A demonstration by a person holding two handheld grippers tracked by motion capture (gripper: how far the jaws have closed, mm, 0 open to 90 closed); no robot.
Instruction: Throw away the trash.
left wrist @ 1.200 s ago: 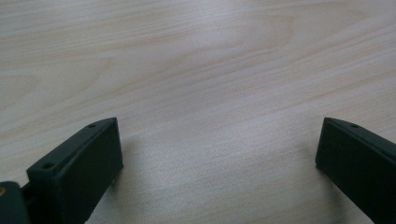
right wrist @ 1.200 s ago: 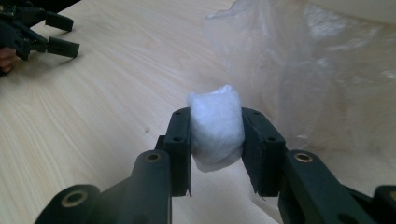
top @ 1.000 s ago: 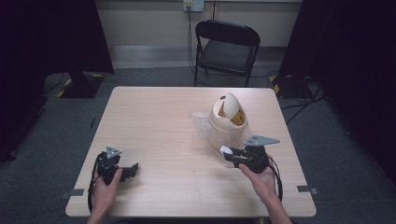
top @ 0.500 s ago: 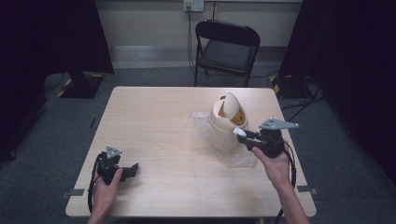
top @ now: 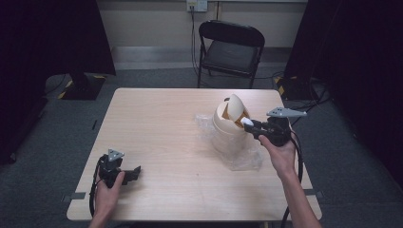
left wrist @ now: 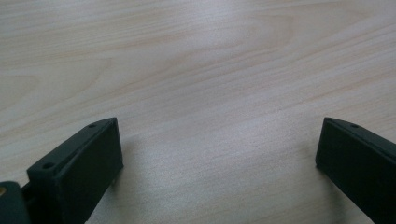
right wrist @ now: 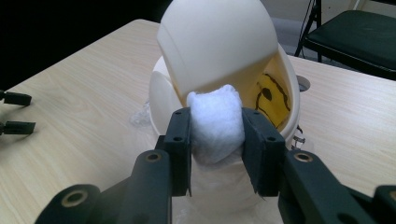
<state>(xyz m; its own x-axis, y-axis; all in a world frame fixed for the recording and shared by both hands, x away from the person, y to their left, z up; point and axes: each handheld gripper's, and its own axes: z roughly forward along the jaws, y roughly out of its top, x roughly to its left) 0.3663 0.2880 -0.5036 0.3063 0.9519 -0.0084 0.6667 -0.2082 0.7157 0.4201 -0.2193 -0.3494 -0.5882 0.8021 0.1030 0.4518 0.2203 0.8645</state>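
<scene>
Right gripper (right wrist: pixel 216 135) clamps a white wad of tissue (right wrist: pixel 215 122) between its jaws, held at the open mouth of the cream swing-lid bin (top: pixel 229 124) (lid tilted, yellow liner inside with a black drawn mark, not readable as writing). Bin stands on the table (top: pixel 161 118), right of centre, crinkled clear plastic (top: pixel 243 159) at its base. Left gripper (top: pixel 124 174) rests near the table's front-left corner, jaws spread wide, nothing between them. No labels or brands legible.
</scene>
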